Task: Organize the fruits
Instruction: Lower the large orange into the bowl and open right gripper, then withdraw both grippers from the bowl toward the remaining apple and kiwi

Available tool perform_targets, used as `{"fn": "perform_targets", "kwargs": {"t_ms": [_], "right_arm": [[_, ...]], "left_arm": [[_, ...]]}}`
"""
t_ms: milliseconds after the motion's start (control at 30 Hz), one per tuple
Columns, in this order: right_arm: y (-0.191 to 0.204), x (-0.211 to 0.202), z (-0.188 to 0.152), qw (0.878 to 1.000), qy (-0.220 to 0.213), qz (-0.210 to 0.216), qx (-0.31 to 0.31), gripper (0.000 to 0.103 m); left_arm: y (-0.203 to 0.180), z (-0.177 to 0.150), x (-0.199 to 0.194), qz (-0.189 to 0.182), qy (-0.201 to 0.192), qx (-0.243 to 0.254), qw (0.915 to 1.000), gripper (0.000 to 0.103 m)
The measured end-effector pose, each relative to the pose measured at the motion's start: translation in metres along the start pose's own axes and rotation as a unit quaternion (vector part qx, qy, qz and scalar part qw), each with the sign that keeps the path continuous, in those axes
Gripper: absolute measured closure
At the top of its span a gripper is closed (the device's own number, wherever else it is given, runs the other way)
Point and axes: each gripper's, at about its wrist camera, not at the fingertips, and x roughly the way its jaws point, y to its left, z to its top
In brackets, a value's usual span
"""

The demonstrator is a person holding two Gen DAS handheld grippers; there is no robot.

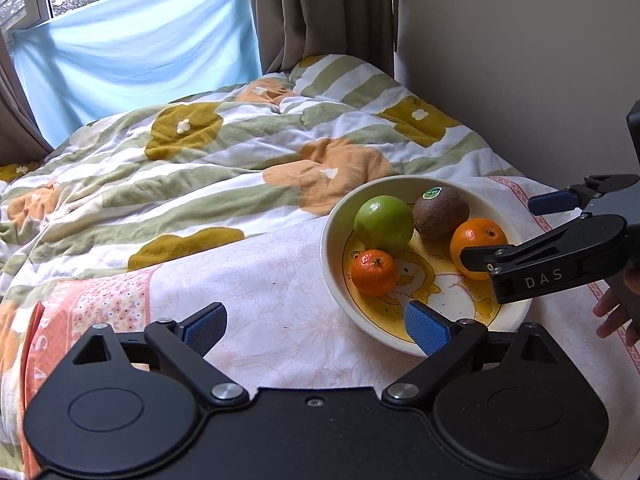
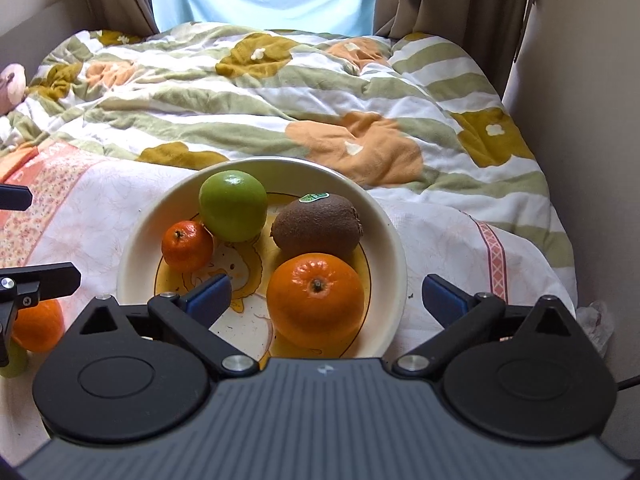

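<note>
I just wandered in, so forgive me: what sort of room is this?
Most likely a bedroom: a flowered quilt spread over a bed, curtains at the window, and a bowl of fruit set on the covers.

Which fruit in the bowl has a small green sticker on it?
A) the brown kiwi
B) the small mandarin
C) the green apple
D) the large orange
A: in the right wrist view the green sticker sits on top of the brown kiwi, while the green apple, the large orange and the small mandarin in the bowl show bare skin.
</note>
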Motion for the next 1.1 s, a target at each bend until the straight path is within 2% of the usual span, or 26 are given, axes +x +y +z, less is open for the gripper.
{"fn": "perform_targets", "kwargs": {"t_ms": [400, 633, 767, 900, 1100], "right_arm": [[-0.007, -0.064, -0.007, 0.999, -0.051, -0.002, 0.003, 0.0], [-0.002, -0.104, -0.02, 0.998, -0.055, 0.001, -0.014, 0.0], [0.004, -0.123, -0.03, 0.998, -0.061, 0.016, -0.017, 0.0], [0.012, -0.134, -0.038, 0.997, -0.056, 0.056, -0.024, 0.0], [0.037, -0.148, -0.048, 0.994, -0.056, 0.087, -0.033, 0.0]], "left_arm": [[-0.012, -0.011, -0.051, 0.028, -0.038, -0.014, 0.9988, 0.005], [-0.021, -0.033, -0.084, 0.045, -0.052, -0.028, 0.9972, 0.005], [-0.022, -0.051, -0.102, 0.059, -0.054, -0.04, 0.996, 0.005], [-0.02, -0.069, -0.114, 0.075, -0.047, -0.051, 0.9948, 0.005], [-0.016, -0.094, -0.128, 0.086, -0.032, -0.045, 0.9947, 0.005]]}}
